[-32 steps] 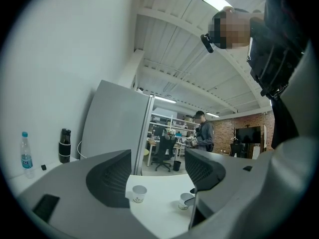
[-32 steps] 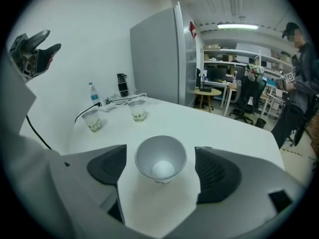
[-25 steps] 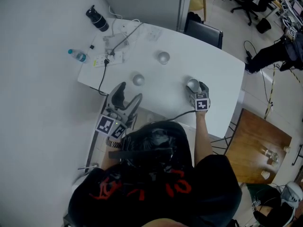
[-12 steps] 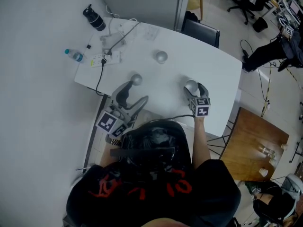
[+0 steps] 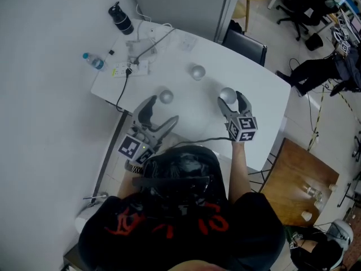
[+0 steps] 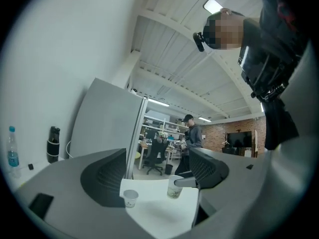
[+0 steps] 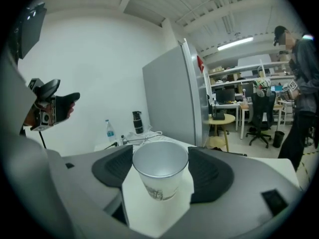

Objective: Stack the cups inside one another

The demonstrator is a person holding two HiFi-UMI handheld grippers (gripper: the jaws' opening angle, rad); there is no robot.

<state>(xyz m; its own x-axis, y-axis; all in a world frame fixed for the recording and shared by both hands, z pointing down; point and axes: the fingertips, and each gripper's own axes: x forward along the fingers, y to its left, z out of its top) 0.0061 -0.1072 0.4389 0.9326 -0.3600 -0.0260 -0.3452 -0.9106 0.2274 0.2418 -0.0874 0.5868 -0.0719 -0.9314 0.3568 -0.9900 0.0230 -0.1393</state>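
Between the jaws of the right gripper (image 5: 232, 102) sits a paper cup (image 7: 158, 169), pressed on both sides and kept upright, seemingly clear of the bench (image 5: 265, 89), probably so that it can drop into another cup. Ahead of the left gripper (image 5: 158, 116) stand a near cup (image 5: 166, 96) and a far cup (image 5: 197, 71). Its jaws have just been opening wide and hold nothing.

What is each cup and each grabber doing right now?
left gripper: open, jaws just opened wider, nothing between them.
right gripper: shut on the held cup.
held cup: upright, empty.
near cup: upright on table, free.
far cup: upright on table, free.
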